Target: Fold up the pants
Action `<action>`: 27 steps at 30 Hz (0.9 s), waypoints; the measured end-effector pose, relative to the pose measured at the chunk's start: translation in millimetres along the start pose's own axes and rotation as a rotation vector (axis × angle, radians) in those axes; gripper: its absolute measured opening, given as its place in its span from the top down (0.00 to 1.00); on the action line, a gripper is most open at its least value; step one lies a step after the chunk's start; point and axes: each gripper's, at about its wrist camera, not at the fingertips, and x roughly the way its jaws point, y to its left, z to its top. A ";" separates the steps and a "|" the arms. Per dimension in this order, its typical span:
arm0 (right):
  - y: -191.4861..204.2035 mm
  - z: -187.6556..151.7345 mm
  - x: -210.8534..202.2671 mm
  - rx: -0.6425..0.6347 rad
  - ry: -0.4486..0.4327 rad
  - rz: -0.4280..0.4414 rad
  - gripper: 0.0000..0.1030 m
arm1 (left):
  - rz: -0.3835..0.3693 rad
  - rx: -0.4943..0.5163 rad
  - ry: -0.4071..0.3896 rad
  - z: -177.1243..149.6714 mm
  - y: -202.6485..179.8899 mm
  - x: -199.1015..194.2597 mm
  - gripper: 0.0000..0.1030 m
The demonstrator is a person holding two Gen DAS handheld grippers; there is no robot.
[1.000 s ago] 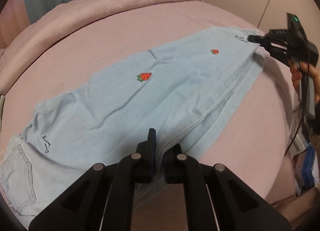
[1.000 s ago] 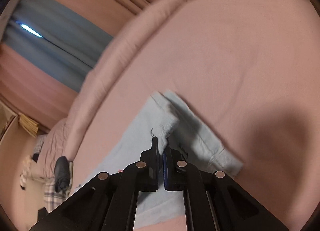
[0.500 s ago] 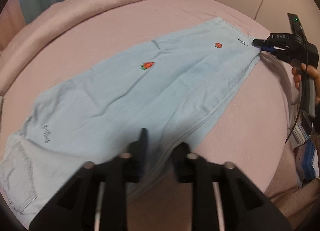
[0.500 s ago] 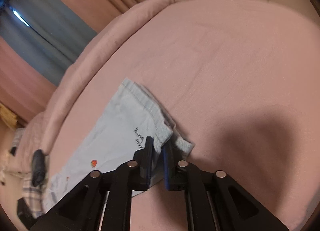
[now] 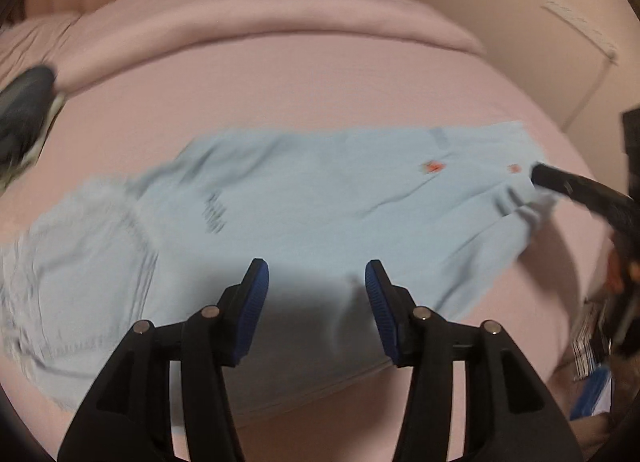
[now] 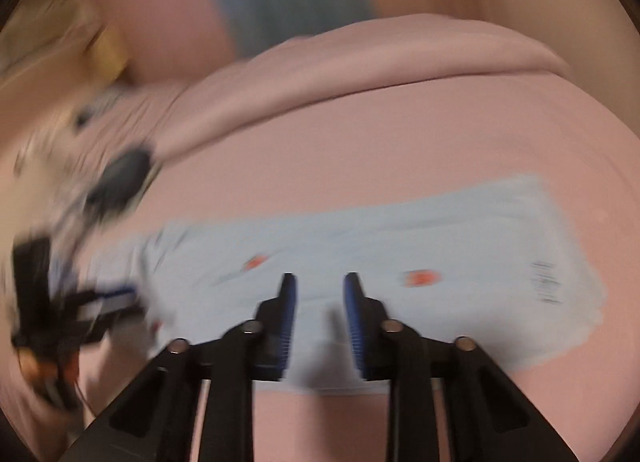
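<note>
left gripper (image 5: 316, 302) opening wide over the near edge of the pale blue pants (image 5: 320, 214) lying flat across the pink bed (image 5: 320, 78), nothing gripped; right gripper (image 6: 318, 310) closing, narrowly parted over the pants, nothing between; risks pinching bedsheet, or bunching one layer from blurred, hurried reach.

— What's under my work here?
— My bed (image 5: 320, 74), covered in pink. The light-blue pants (image 5: 320, 202) lie flat across it, and a rolled pink blanket (image 5: 260, 10) sits along its far edge.
</note>
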 end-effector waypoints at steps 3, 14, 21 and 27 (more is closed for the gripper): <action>33.7 -21.6 28.1 -0.131 0.134 0.049 0.76 | 0.041 -0.003 0.039 -26.2 17.7 6.4 0.51; 41.3 -39.4 16.3 -0.216 0.247 0.142 0.72 | 0.020 -0.144 -0.091 -46.3 76.1 -54.7 0.49; 84.5 35.2 72.2 -0.104 0.189 0.355 0.62 | 0.157 -0.246 -0.184 -25.8 141.2 -68.4 0.47; 125.0 82.3 143.7 -0.081 0.264 0.390 0.62 | 0.176 -0.291 -0.137 -51.8 178.7 -53.2 0.61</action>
